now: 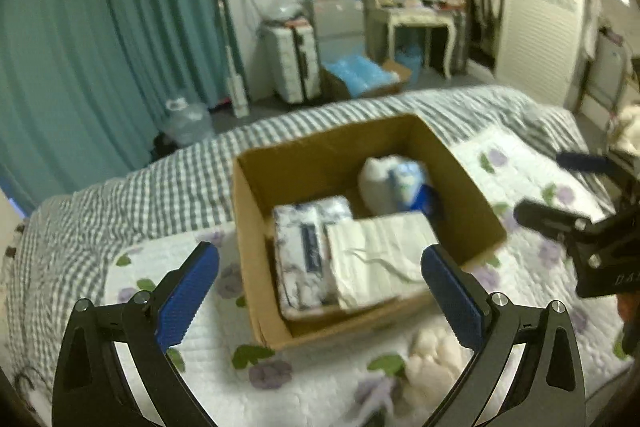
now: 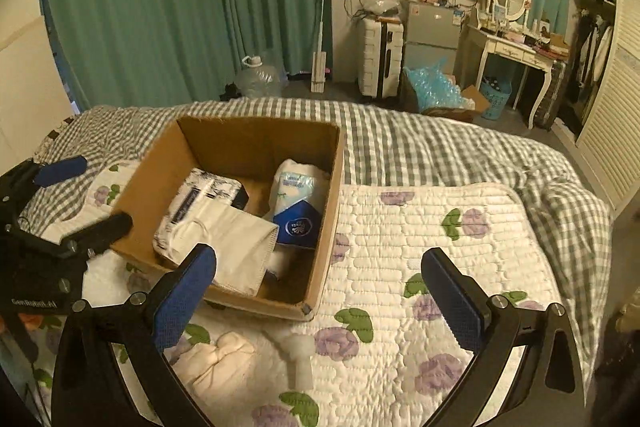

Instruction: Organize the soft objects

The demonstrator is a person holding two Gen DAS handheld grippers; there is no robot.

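An open cardboard box (image 1: pixel 316 155) (image 2: pixel 328 211) stands on the bed. Inside lie a patterned tissue pack (image 1: pixel 304 251) (image 2: pixel 200 195), a folded white cloth (image 1: pixel 380 255) (image 2: pixel 236 247) and a white-and-blue soft pack (image 1: pixel 400 183) (image 2: pixel 298 203). A cream plush item (image 1: pixel 432 359) (image 2: pixel 216 359) lies on the quilt in front of the box, with a small white piece (image 2: pixel 300 351) beside it. My left gripper (image 1: pixel 320 279) is open and empty above the box's near side. My right gripper (image 2: pixel 320 291) is open and empty over the box's near right corner.
The floral quilted mat (image 2: pixel 420 239) covers a grey checked blanket (image 2: pixel 400 143). The right gripper shows at the right edge of the left wrist view (image 1: pixel 560 195), the left gripper at the left of the right wrist view (image 2: pixel 80 195). Beyond the bed: curtains, suitcase (image 2: pixel 378 55), dressing table.
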